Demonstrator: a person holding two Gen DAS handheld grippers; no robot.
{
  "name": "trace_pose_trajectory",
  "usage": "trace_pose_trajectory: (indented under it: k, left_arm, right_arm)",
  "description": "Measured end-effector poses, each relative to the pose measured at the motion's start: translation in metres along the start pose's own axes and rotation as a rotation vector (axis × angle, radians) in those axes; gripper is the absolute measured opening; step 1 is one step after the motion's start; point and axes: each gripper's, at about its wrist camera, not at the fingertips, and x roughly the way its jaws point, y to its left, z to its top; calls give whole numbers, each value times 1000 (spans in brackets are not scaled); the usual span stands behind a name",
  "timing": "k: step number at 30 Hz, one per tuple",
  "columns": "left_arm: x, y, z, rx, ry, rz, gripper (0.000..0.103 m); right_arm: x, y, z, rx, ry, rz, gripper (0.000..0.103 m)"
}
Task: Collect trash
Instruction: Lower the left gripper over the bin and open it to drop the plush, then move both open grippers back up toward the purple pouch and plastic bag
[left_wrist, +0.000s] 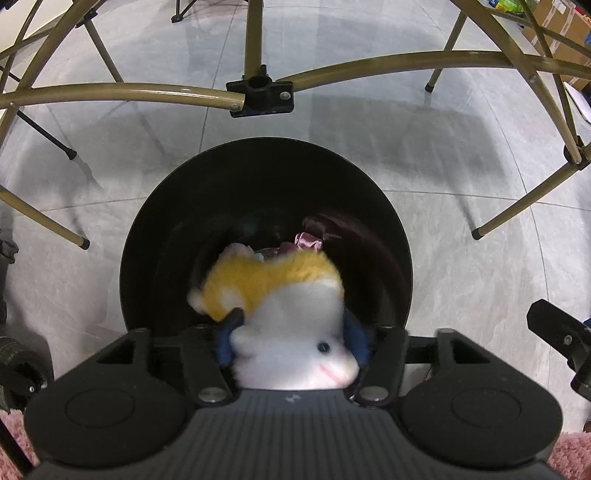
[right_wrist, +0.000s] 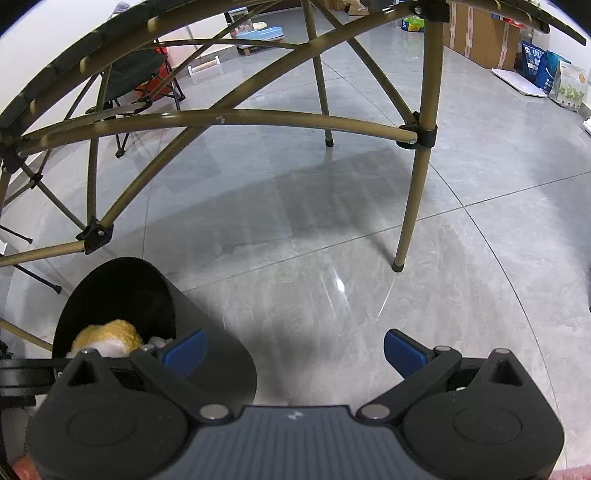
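A white and yellow plush toy (left_wrist: 291, 314) hangs head-down between the blue pads (left_wrist: 223, 347) of my left gripper (left_wrist: 290, 345), right over the mouth of a black round bin (left_wrist: 147, 229). The toy is blurred while the fingers are sharp, so the pads look loose on it and the gripper is open. A pink satin piece (left_wrist: 306, 240) lies deeper in the bin. In the right wrist view the bin (right_wrist: 221, 350) stands at lower left with the toy (right_wrist: 110, 334) showing in its mouth. My right gripper (right_wrist: 295, 350) is open and empty above the grey floor beside the bin.
Gold metal legs and crossbars of a folding table (left_wrist: 255, 44) (right_wrist: 424, 147) stand just behind the bin. A folding camp chair (right_wrist: 144, 74) is at the far left, with cardboard boxes (right_wrist: 480, 37) and bags (right_wrist: 569, 86) at the far right. A pink rug (left_wrist: 576, 458) edges the bottom.
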Motion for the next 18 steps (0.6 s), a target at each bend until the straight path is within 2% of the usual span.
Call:
trace_pose_trajectory:
  k: [1, 2, 18]
  left_arm:
    - [0, 0, 0, -1, -2, 0, 90]
    - [-1, 0, 0, -2, -5, 2, 101]
    - [4, 4, 1, -8, 24, 19, 103]
  right_arm:
    - [0, 0, 0, 1, 0, 0, 102]
    - [0, -1, 0, 2, 0, 0, 102]
    - [-1, 0, 0, 5, -1, 1, 102]
